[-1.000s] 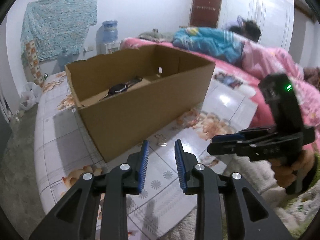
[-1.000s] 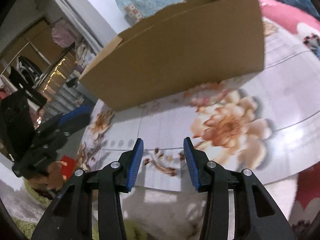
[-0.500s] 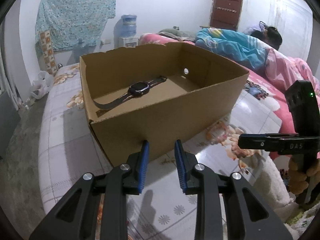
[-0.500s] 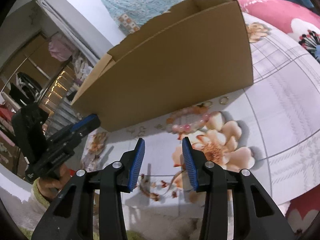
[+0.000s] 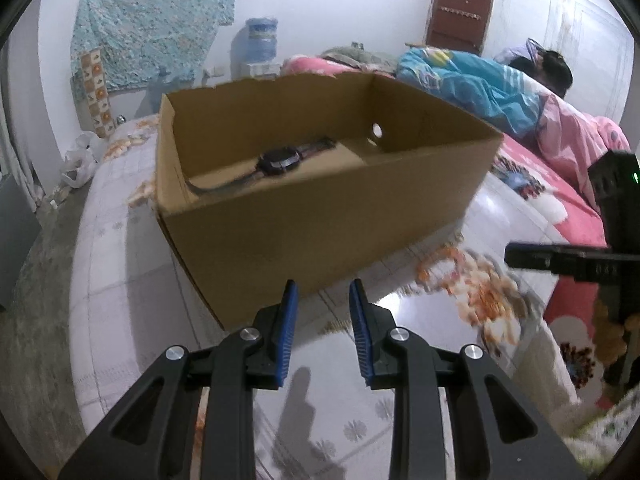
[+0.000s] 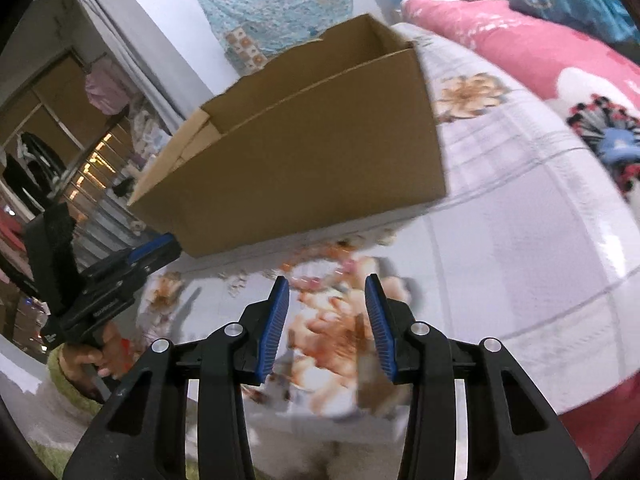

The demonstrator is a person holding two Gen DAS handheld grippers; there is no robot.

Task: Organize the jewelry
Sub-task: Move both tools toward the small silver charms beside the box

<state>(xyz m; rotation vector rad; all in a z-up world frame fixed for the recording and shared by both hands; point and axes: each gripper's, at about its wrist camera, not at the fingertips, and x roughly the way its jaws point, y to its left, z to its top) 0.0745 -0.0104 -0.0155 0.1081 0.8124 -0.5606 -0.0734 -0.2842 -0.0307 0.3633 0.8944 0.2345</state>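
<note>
My left tool (image 5: 323, 300) hangs empty in front of the cardboard box (image 5: 320, 216), its blue pads set at a narrow gap with nothing between them; my right tool (image 6: 327, 300) is likewise empty, its pads standing somewhat wider, and points down at the flowered desk (image 6: 520, 240) just in front of the box's near wall. One piece, a dark watch (image 5: 280, 160), already lies flat on the box floor toward the left end. The remaining jewelry lies on the desk close to that near wall: a string of pinkish beads (image 6: 320, 280), badly blurred in the right view, sits just ahead of my right pads, and I cannot make out the smaller pieces around it. The step in hand, as I judge it, is the pick-up of that bead string with the right tool. To do it well I should steady the tool first, centre the pads over one arc of the string rather than its open middle, bring the tips down until they almost graze the glossy cover, then close across the beads so they do not roll away. The left tool should stay clear of the box's front wall.
</note>
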